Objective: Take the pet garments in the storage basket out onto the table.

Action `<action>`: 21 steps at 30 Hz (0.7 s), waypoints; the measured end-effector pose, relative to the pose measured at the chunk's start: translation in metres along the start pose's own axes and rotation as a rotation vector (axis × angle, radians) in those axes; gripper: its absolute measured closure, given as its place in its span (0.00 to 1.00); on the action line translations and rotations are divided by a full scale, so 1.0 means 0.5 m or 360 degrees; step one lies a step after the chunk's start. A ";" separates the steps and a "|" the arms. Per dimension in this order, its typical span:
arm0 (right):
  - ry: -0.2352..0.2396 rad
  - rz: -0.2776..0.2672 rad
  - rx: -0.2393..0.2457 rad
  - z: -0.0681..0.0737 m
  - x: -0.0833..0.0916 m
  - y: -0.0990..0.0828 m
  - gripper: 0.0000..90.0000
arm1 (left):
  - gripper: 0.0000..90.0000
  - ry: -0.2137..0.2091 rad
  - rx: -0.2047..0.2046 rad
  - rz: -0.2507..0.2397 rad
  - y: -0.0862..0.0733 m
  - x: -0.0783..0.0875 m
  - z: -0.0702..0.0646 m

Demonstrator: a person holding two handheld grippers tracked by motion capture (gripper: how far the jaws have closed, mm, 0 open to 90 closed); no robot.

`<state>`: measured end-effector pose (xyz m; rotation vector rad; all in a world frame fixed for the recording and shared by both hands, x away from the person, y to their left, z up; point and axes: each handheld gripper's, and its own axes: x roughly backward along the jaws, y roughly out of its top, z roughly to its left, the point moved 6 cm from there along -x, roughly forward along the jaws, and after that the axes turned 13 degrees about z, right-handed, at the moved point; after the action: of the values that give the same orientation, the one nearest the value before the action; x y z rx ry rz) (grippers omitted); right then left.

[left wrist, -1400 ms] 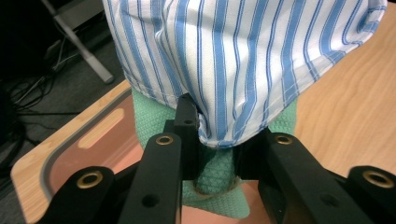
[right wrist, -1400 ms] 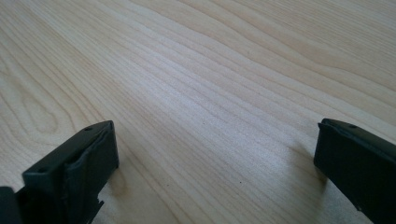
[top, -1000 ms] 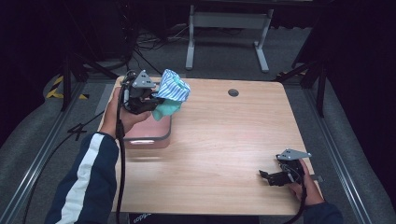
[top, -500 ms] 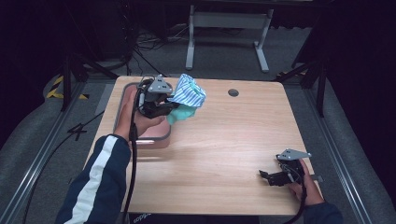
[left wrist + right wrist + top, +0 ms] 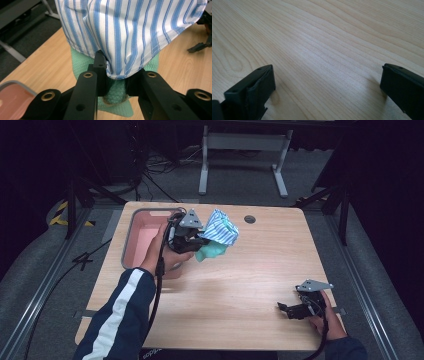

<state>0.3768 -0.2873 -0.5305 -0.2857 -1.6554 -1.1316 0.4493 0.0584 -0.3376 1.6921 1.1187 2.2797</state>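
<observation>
Cloths (image 5: pixel 218 234) hang clamped in my left gripper (image 5: pixel 192 241) at upper centre beside the bin (image 5: pixel 131 231), right gripper (image 5: pixel 289 309) agape lower right; next, I reckon, lowering them to the table (image 5: pixel 250 280).

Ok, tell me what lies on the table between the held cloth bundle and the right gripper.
Nothing: in the high view, bare wooden table runs from the striped and green cloth bundle to the right gripper.

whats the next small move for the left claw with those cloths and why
Probably carry on toward the table's middle and lower the bundle. The left claw is shut on the striped cloth and green cloth, both hanging above the table just beside the pink bin. The right claw rests open, far off.
</observation>
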 end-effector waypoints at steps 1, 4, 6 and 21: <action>0.0000 0.0000 0.0000 0.000 0.000 0.000 0.00 | 0.84 -0.0014 -0.0007 0.0002 0.003 -0.008 -0.006; 0.0000 0.0000 0.0000 0.000 0.000 0.000 0.00 | 0.84 -0.0035 -0.0025 0.0021 0.006 -0.028 -0.020; 0.0000 0.0000 0.0000 0.000 0.000 0.000 0.00 | 0.84 -0.0060 -0.0029 0.0026 0.008 -0.043 -0.029; -0.0001 -0.0001 0.0002 0.000 0.000 0.000 0.00 | 0.83 -0.0147 -0.0063 0.0169 -0.005 -0.157 -0.078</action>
<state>0.3769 -0.2874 -0.5306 -0.2851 -1.6569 -1.1308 0.4449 0.0039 -0.4061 1.8631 0.9811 2.2412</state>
